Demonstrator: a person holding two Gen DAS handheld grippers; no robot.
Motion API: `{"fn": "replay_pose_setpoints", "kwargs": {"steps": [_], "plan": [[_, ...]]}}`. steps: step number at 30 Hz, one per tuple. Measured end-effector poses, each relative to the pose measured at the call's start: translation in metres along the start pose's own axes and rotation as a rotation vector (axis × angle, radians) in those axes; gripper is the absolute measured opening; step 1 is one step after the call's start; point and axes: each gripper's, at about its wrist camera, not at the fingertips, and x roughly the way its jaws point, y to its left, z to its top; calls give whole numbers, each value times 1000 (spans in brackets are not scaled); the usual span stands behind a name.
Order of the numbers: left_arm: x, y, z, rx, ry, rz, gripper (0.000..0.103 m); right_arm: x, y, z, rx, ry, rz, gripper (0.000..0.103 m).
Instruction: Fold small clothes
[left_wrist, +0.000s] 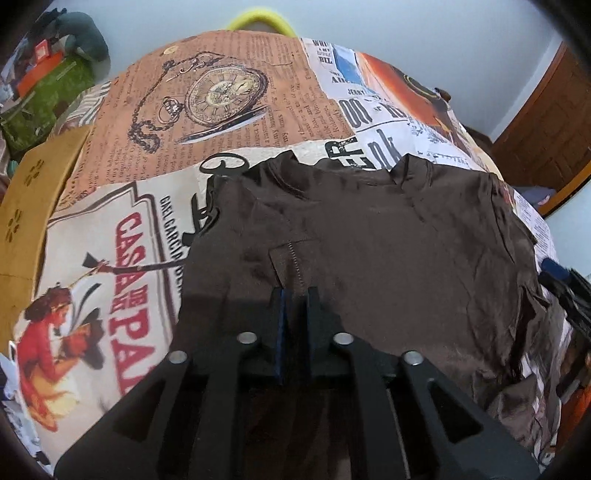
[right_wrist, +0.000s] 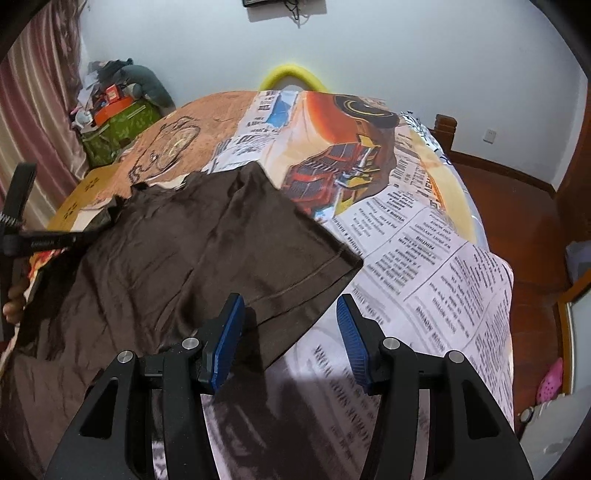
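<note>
The brown shirt (left_wrist: 369, 240) is spread on the printed bedsheet (right_wrist: 424, 258). The left gripper (left_wrist: 293, 295) is seen closed, with its tips on the shirt; whether cloth is pinched cannot be told. The right gripper (right_wrist: 291, 314) is held open over the shirt's hem.

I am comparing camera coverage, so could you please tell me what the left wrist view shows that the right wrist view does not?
Only the left wrist view shows the left gripper shut on the brown garment and the red-lettered poster print. Only the right wrist view shows the right gripper open at the garment's hemmed edge, the truck print and the wooden floor. Both show the garment, the printed bedspread and the yellow hoop.
</note>
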Motion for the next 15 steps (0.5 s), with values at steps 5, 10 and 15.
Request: {"fn": "replay_pose_setpoints", "kwargs": {"steps": [5, 10, 15], "plan": [[-53, 22, -6, -14, -109, -37, 53, 6, -11, 10, -17, 6, -33, 48], [-55, 55, -5, -47, -149, 104, 55, 15, -17, 14, -4, 18, -12, 48], [-11, 66, -14, -64, -51, 124, 55, 25, -14, 15, 7, 29, 46, 49]]}}
